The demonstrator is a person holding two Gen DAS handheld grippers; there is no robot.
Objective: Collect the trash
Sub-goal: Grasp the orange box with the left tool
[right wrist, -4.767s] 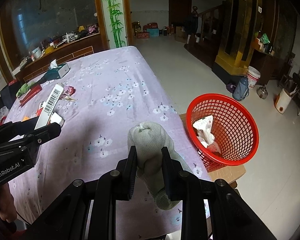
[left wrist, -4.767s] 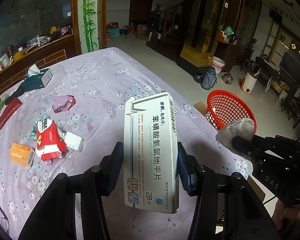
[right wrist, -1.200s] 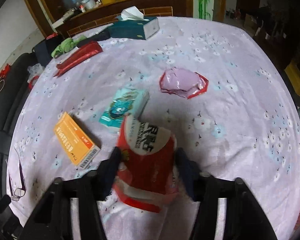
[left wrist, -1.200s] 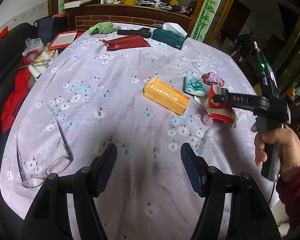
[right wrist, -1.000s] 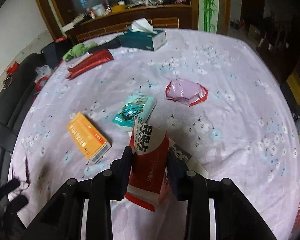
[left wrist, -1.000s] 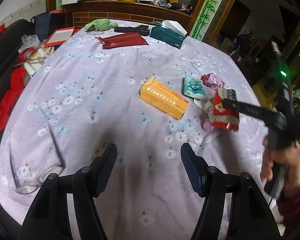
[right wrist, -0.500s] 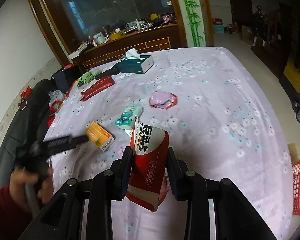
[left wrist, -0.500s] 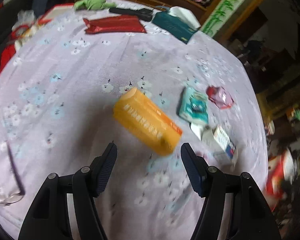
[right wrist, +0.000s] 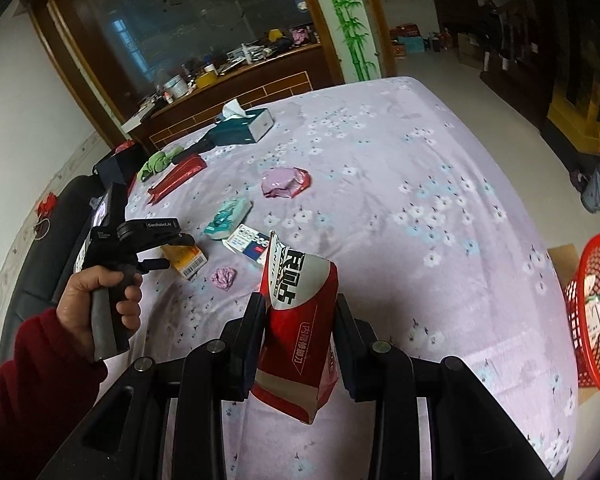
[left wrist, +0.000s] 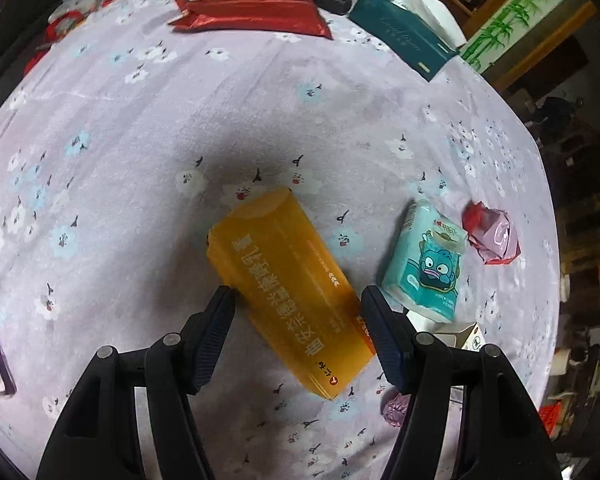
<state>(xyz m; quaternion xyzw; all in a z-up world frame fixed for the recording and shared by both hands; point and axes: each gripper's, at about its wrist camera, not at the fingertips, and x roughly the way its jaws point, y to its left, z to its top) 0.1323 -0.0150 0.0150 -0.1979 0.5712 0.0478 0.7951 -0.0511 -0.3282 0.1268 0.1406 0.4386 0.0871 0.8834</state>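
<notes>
Over the orange box (left wrist: 288, 292), left gripper (left wrist: 296, 320) hangs, jaws spread.

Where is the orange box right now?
In the left wrist view, the orange box lies on the tablecloth between the open left gripper fingers, left of the teal tissue pack.

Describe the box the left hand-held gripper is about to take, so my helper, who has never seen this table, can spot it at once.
On the lilac flowered tablecloth, look just ahead of the left hand-held gripper, whose open fingers straddle it. It is the orange box, long, flat and lying at a slant. Its plain orange face with white print sets it apart from the teal cartoon tissue pack to its right.
</notes>
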